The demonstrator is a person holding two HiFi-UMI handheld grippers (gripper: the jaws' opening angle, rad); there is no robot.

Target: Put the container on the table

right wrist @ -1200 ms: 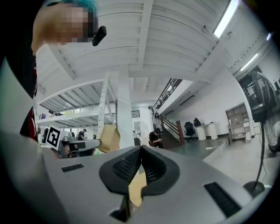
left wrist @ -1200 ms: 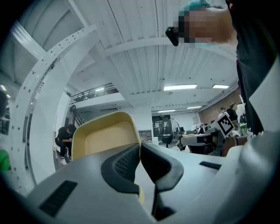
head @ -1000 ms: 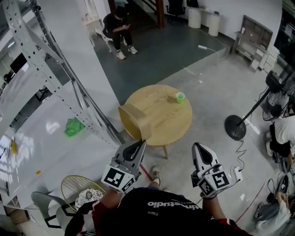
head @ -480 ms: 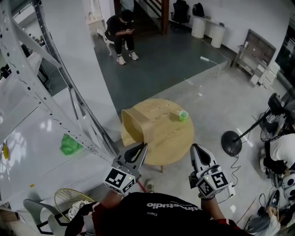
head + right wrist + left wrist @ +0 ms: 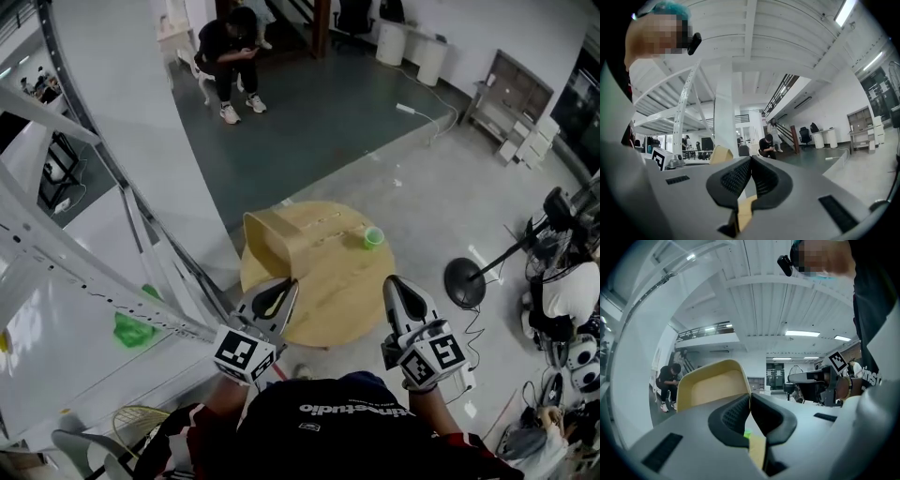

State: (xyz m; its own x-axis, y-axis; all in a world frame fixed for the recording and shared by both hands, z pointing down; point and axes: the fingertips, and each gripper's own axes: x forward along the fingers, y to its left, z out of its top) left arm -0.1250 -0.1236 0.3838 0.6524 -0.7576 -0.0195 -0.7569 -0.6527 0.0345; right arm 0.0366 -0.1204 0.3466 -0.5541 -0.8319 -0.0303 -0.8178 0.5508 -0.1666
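Note:
In the head view a tan open-topped container (image 5: 266, 246) hangs tilted over the left side of the round wooden table (image 5: 328, 295). My left gripper (image 5: 284, 285) is shut on its near rim. The left gripper view shows the jaws (image 5: 750, 399) pinched on the thin wall of the container (image 5: 712, 391), whose hollow faces me. To the right, my right gripper (image 5: 395, 282) is level over the table's near right edge, shut with nothing in it. In the right gripper view (image 5: 750, 162) its pads meet, and the container (image 5: 721, 153) shows to the left. A small green cup (image 5: 373, 237) stands at the table's far right.
A white steel truss (image 5: 103, 281) slants along the left, with a green bag (image 5: 131, 329) on the floor below it. A person (image 5: 225, 45) sits far beyond the table. A floor fan stand (image 5: 462, 280) and another person (image 5: 562, 291) are on the right.
Both grippers and the held container have moved forward toward the table. The table's near edge now lies under the fingertips. The left gripper's hold on the container is unchanged.

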